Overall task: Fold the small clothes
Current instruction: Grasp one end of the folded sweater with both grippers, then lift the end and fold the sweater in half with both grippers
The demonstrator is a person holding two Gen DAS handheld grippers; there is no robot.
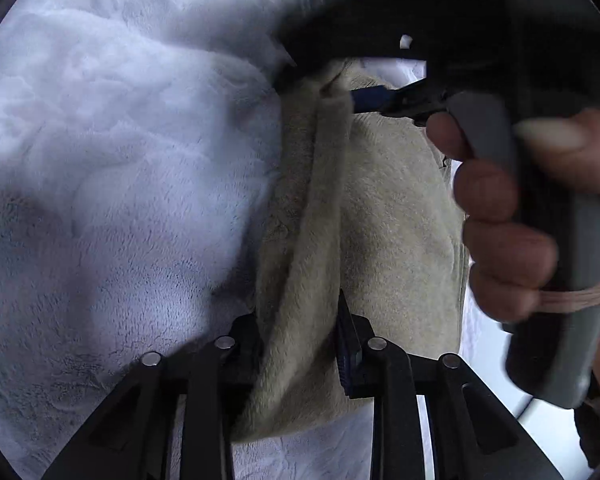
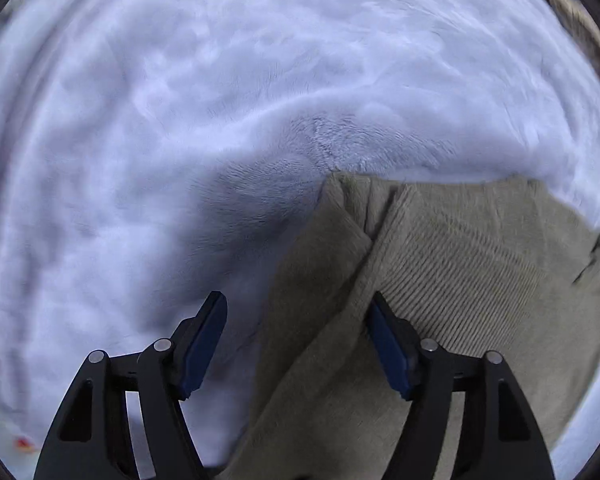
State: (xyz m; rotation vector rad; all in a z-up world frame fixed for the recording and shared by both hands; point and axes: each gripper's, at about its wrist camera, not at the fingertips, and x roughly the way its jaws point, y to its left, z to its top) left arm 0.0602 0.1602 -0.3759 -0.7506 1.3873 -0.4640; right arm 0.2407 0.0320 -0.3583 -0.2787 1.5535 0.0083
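On a fluffy white blanket (image 2: 180,120) lies a small beige garment (image 2: 460,248), partly folded. From the left wrist view, the left gripper (image 1: 300,344) is clamped on a bunched fold of the garment (image 1: 380,208). The right gripper (image 2: 298,344) has its jaws spread wide, one finger resting on the cloth, gripping nothing. A hand (image 1: 512,216) holds the right gripper's handle.
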